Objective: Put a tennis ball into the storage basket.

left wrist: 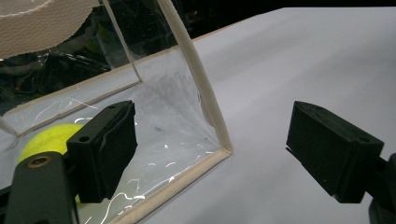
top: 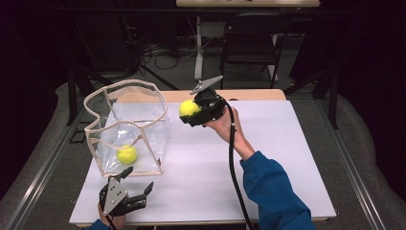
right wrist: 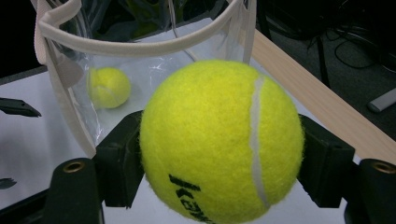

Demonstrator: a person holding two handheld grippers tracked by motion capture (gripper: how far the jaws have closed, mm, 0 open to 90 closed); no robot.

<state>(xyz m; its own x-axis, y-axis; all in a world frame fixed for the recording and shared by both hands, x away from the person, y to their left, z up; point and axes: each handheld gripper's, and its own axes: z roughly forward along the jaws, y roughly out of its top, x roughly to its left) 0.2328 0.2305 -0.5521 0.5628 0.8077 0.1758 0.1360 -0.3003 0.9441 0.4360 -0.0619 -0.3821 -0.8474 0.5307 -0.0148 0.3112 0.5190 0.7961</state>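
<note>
A clear plastic bag with a cream rim stands open on the left of the white table. One yellow tennis ball lies inside it, also seen through the plastic. My right gripper hovers above the table just right of the bag's rim, shut on a second tennis ball, whose sides both pads squeeze. My left gripper rests low at the bag's near corner, jaws wide apart with nothing between them.
The bag's seamed corner stands between my left jaws' line of sight. A wooden strip runs along the table's far edge. Beyond it stand a dark chair, a table leg and cables on the floor.
</note>
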